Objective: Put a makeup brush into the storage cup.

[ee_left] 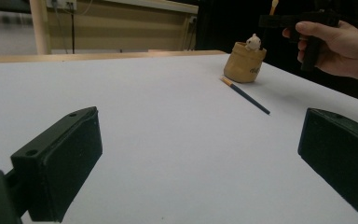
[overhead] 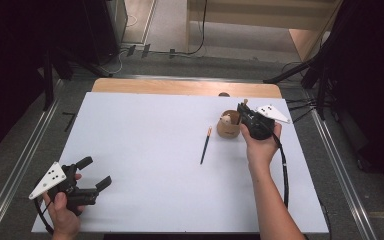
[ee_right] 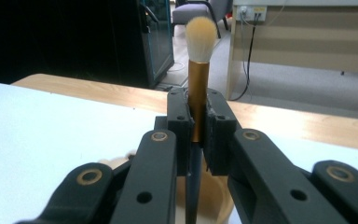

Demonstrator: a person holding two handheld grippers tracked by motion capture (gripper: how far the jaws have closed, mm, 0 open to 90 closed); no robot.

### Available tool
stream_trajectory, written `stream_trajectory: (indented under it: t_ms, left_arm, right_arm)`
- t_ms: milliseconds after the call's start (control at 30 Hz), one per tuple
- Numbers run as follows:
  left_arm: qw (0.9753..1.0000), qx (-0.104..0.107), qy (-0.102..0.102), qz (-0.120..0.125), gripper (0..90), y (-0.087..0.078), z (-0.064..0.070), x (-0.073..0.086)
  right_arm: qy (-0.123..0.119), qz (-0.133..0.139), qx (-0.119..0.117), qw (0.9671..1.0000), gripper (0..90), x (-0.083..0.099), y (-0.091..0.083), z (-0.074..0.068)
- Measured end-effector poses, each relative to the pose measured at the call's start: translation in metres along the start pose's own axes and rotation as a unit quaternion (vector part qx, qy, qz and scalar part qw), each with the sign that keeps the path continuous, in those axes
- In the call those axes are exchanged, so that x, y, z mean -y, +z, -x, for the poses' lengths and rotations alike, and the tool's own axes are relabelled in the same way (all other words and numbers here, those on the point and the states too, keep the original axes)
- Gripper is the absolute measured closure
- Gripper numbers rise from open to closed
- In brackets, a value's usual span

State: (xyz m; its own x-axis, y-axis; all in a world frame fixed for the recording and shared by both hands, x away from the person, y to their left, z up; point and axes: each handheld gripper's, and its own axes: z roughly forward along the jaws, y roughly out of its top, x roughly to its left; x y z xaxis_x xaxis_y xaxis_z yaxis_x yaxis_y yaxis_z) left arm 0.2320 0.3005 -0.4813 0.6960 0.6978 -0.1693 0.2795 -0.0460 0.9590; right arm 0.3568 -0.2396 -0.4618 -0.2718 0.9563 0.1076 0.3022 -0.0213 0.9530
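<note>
Right gripper view: a makeup brush is pinched upright between the jaws at its gold ferrule, centre frame, just above the tan pot; light and stiff it is judged, the smooth handle slippery, so that ferrule grip is favoured; bristles are left untouched. High view: the right gripper is held over the pot at right centre; the left gripper, lower left, is rested with jaws spread.

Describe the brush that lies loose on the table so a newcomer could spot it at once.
On the white table, look toward its far right part, where a tan cup stands. Just left of that cup lies the loose brush, flat on the surface. Unlike the brush clamped upright in the right tool, it has a dark handle and nothing holds it.
</note>
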Motion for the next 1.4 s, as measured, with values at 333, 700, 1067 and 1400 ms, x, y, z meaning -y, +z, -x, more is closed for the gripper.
stream_trajectory:
  t_ms: [333,700,1067,1400]
  left_arm:
    - [1.0,-0.001,0.0,0.0,0.0,0.0,0.0,0.0]
    - [1.0,0.001,-0.001,0.002,0.0,0.001,0.001,-0.001]
    - [1.0,-0.001,0.007,-0.005,0.0,0.003,0.004,-0.001]
    - [0.9999,-0.003,0.012,-0.007,0.0,0.005,0.005,-0.001]
  right_arm:
    - [0.021,-0.014,-0.001,0.9997,51.0,0.002,-0.011,0.006]
    - [0.033,0.019,-0.014,0.9992,30.8,0.009,-0.047,0.008]
    - [0.004,0.015,-0.043,0.999,14.0,0.028,-0.085,0.016]
    - [-0.014,-0.009,-0.016,0.9997,0.0,0.054,-0.111,0.021]
